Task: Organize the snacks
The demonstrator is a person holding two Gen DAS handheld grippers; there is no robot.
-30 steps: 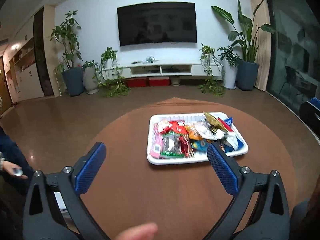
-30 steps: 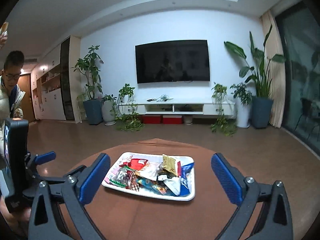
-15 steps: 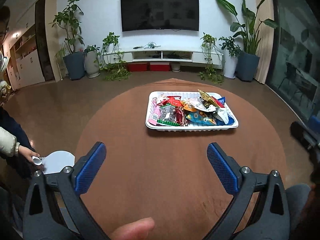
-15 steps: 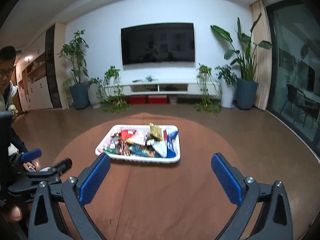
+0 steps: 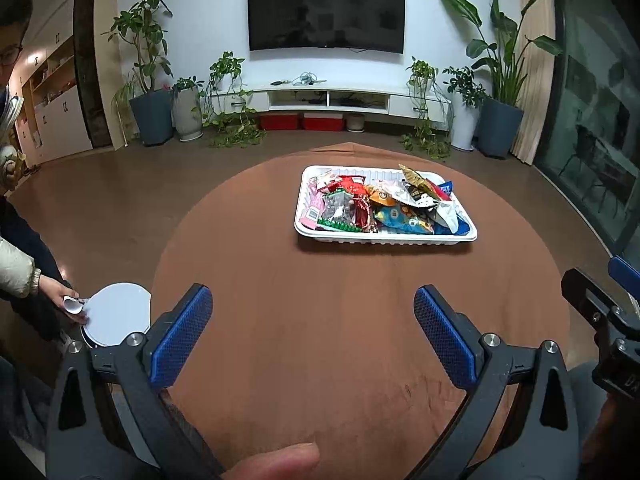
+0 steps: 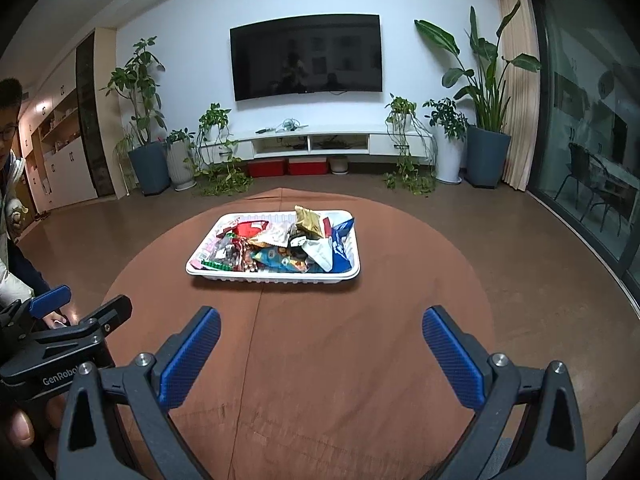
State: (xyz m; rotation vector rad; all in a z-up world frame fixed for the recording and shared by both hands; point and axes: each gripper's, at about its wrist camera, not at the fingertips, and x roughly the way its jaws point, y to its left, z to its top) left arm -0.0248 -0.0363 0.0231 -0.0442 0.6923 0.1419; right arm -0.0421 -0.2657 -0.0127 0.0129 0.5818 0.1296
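A white tray [image 5: 306, 202] [image 6: 208, 249] sits toward the far side of a round brown table [image 5: 328, 308] [image 6: 320, 328]. Several snack packets are heaped in it: a red one [image 5: 352, 190], an orange one [image 5: 382, 196], a gold one [image 6: 308, 220], a blue one [image 6: 340, 242]. My left gripper [image 5: 312, 320] hangs open over the near half of the table, well short of the tray, with nothing between its blue pads. My right gripper [image 6: 320, 340] is open too, empty, and equally far back. The left gripper's tips [image 6: 80, 304] show at the left of the right wrist view.
A person [image 5: 20, 264] stands at the left and touches a round white stool [image 5: 118, 318] beside the table. Beyond the table lies bare brown floor, then a TV unit [image 5: 328, 98], potted plants [image 5: 150, 80] and glass doors [image 5: 592, 120] on the right.
Both grippers have drawn back from the tray, so it looks smaller and farther off. The white stool and the person's hand have come into the left wrist view.
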